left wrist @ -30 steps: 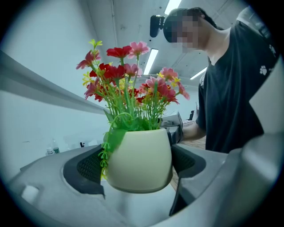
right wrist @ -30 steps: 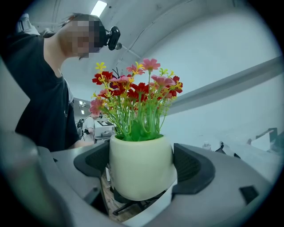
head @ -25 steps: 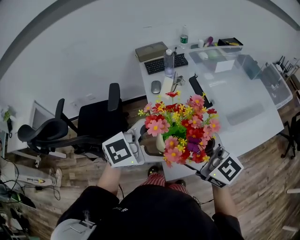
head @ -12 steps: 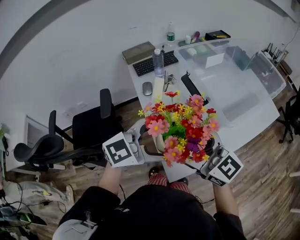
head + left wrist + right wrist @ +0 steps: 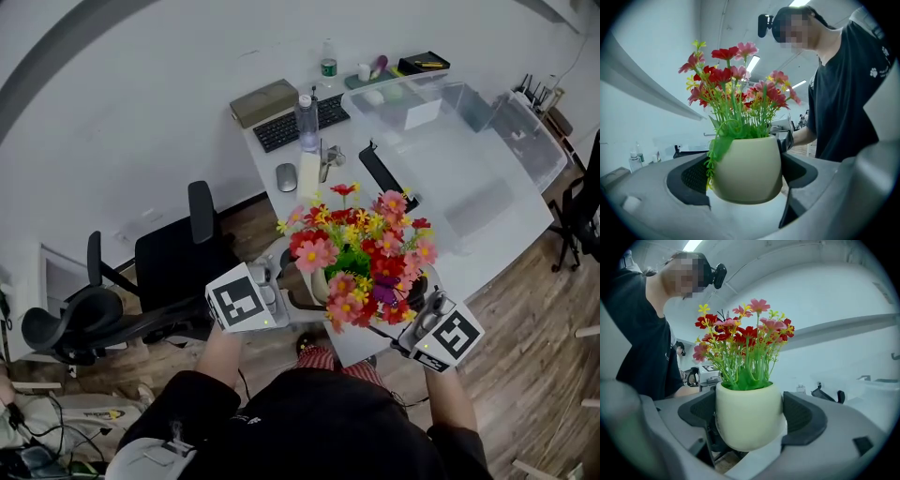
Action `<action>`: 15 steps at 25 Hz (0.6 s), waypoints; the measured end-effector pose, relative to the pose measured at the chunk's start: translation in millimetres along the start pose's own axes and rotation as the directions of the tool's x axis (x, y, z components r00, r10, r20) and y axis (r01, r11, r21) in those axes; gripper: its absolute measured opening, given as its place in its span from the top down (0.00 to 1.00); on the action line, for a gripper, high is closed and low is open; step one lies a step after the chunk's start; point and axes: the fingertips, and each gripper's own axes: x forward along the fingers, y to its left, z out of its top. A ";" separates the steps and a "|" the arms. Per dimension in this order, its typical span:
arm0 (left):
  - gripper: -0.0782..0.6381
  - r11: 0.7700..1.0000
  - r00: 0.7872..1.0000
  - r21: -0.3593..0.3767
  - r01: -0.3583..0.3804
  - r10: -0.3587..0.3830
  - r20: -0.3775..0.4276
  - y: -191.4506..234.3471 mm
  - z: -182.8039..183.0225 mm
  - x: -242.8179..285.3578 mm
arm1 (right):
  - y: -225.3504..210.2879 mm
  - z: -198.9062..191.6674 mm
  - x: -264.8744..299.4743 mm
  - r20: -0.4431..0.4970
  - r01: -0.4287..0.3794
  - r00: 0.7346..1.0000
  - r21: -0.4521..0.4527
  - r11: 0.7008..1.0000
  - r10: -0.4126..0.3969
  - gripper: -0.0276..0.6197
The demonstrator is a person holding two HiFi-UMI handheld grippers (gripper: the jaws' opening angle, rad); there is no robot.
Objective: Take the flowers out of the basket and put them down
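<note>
Flowers [image 5: 361, 258] in cream pot [image 5: 320, 285], held in air before person's chest, over near edge of desk [image 5: 487, 187]. Left gripper [image 5: 744, 174] clenched on pot's sides. Right gripper [image 5: 751, 414] clamped on same pot from opposite side. Head view: blooms hide most of pot and both grippers' tips. Left gripper view: trailing leaf [image 5: 715, 152] covers pot's left flank.

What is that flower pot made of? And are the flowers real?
The pot looks like ceramic, or maybe plastic: it is cream, smooth and matte, with no shine. The flowers look fake, probably plastic: every stem is the same bright green.
</note>
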 end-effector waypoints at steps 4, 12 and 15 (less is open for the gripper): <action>0.25 1.000 1.000 0.004 0.028 -0.028 -0.009 6.0 -7.6 -0.1 | -4.7 -5.3 4.5 -0.009 0.024 1.000 0.003 1.000 -0.024 0.27; 0.24 0.998 0.998 -0.015 0.057 -0.057 -0.005 13.0 -21.5 2.2 | -11.8 -19.2 9.3 -0.019 0.055 0.998 0.019 0.998 -0.054 0.27; 0.24 0.997 0.997 -0.018 0.071 -0.072 -0.025 19.4 -28.6 6.2 | -19.5 -24.5 11.1 -0.035 0.062 0.998 0.031 0.998 -0.061 0.27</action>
